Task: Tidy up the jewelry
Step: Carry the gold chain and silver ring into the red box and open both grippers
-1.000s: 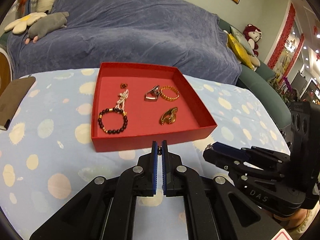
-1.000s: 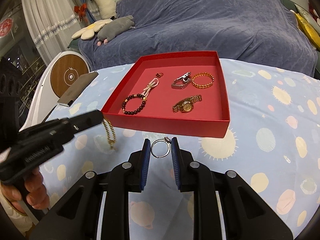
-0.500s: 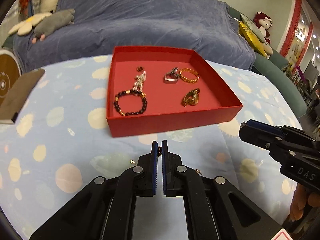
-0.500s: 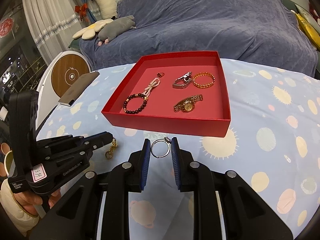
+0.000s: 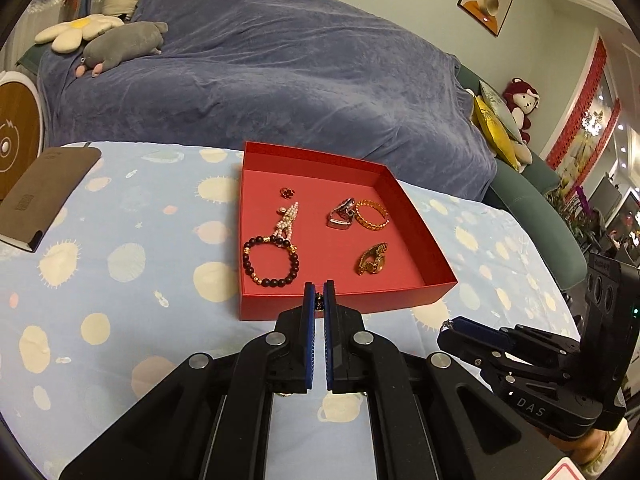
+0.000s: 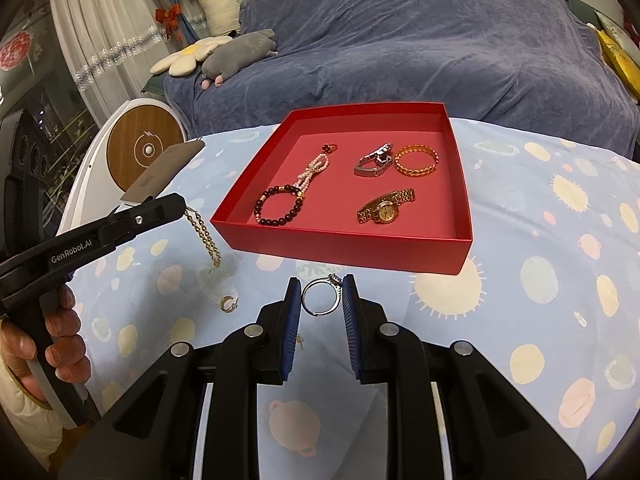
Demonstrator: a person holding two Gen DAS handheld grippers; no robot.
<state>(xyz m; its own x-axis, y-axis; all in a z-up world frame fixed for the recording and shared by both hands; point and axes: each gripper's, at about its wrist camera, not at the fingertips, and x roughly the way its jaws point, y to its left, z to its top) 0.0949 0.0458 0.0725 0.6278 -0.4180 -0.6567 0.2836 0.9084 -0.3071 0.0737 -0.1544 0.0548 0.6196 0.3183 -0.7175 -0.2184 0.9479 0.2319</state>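
Note:
A red tray holds a dark bead bracelet, a pearl strand, a silver clasp piece, a gold bangle and a gold watch. My left gripper is shut on a gold chain, which hangs from its tip left of the tray in the right wrist view. My right gripper is shut on a silver ring just in front of the tray's near wall. A small hoop earring lies on the cloth.
The table has a pale blue cloth with cream dots. A brown notebook lies at the far left. A blue-covered sofa stands behind the table. A round wood-faced device stands left of the table.
My left gripper has lifted with the gold chain, which now hangs clear above the cloth, and has come closer to the tray. My right gripper still holds the ring in place.

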